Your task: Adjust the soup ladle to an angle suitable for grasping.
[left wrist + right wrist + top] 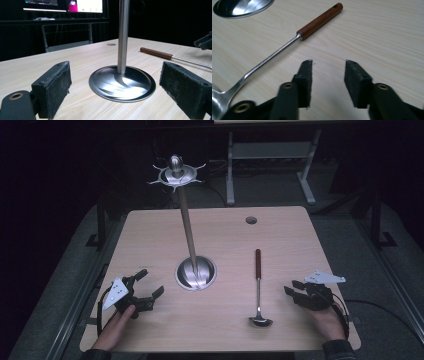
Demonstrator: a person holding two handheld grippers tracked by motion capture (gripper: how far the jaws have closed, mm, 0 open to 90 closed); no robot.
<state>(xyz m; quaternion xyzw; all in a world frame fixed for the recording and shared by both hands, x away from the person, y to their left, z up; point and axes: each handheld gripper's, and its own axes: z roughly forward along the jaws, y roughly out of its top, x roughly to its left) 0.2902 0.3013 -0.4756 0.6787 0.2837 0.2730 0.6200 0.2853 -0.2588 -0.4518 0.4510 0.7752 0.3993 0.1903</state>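
Observation:
A metal stand rises from a round shiny base (196,273) (122,83) at the table's middle, its pole (187,222) (123,35) ending in a ring of hooks (175,174). A steel ladle with a brown wooden handle (258,263) (320,21) lies flat to the right of the base, bowl (260,321) toward the front edge. My left gripper (150,283) (113,87) rests open at the front left, jaws wide and facing the base. At the front right, my right gripper (292,287) (328,72) sits open just beside the ladle's shaft, holding nothing.
The light wooden table (220,320) has a small cable hole (251,220) near its far edge. Beyond it stands a grey metal frame (270,155) on a dark floor. Lit monitors (85,5) sit on a desk in the left gripper view.

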